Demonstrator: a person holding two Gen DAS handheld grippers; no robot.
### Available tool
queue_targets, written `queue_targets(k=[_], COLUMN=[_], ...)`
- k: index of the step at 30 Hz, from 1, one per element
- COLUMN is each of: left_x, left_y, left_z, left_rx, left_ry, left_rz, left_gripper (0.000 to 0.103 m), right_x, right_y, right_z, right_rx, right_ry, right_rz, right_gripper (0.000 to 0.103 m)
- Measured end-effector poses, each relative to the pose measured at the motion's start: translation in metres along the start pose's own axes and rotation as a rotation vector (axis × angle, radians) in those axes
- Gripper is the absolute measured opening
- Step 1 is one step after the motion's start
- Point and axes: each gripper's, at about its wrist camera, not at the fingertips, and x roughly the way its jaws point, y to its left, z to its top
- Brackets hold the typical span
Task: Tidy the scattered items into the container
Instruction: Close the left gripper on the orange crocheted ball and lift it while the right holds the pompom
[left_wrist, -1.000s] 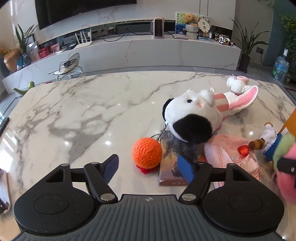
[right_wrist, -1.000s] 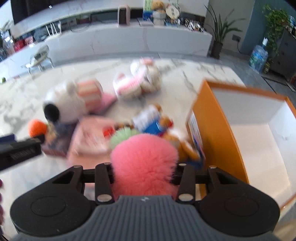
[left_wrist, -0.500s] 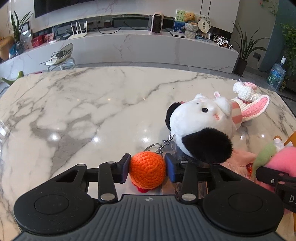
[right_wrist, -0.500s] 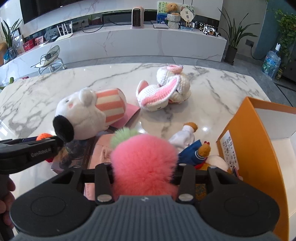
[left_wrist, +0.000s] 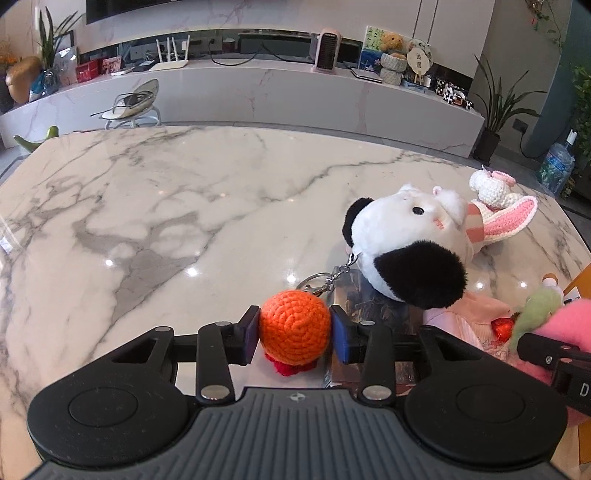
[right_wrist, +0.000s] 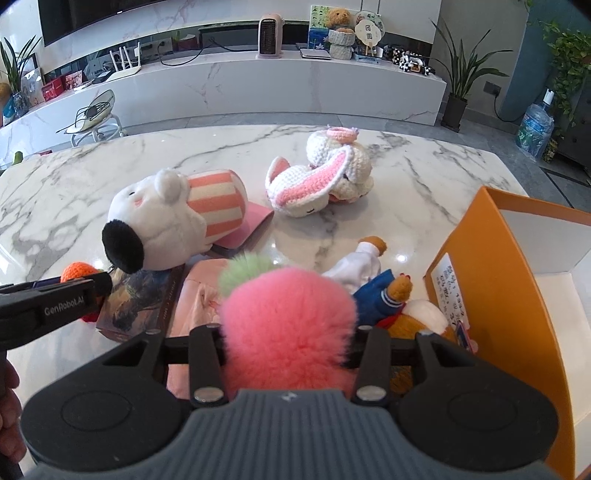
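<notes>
Fur of the pink pompom (right_wrist: 288, 325) hides the right tool's (right_wrist: 290, 345) pads gripping it; left tool (left_wrist: 294, 334) clamps the orange crochet ball (left_wrist: 294, 330), bare bench (left_wrist: 184, 206) beyond.

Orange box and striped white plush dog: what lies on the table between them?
In the right wrist view, between the orange box and the plush dog lie a doll in blue and bare marble table.

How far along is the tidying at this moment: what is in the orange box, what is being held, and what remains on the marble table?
Done: nothing shows in the visible part of the orange box.

In hand: the left claw has just closed on the orange crochet ball; the right claw grips the pink fluffy toy.

Left on the table: the black-and-white plush, the crochet bunny, the blue-clad doll, a booklet.
</notes>
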Motion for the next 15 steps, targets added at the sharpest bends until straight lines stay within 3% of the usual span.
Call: queue_targets(k=[5, 9, 12, 15], left_x=[-0.032, -0.063, -0.080, -0.094], left_y=[-0.003, -0.013, -0.024, -0.033], left_z=[0.000, 0.000, -0.005, -0.013], left_rx=[0.008, 0.032, 0.056, 0.078], left_ry=[-0.051, -0.086, -0.097, -0.096], left_rz=[0.018, 0.021, 0.019, 0.014], left_gripper=[0.046, 0.046, 0.046, 0.046], right_x=[-0.015, -0.036, -0.054, -0.061], right_y=[-0.006, -0.011, -0.015, -0.023], right_z=[-0.003, -0.005, -0.007, -0.015], right_rx=[0.011, 0.023, 0.029, 0.049], right_ry=[-0.027, -0.064, -0.102, -0.082], right_rz=[-0.013, -0.006, 0.000, 0.018], right_gripper=[0.045, 0.029, 0.029, 0.029])
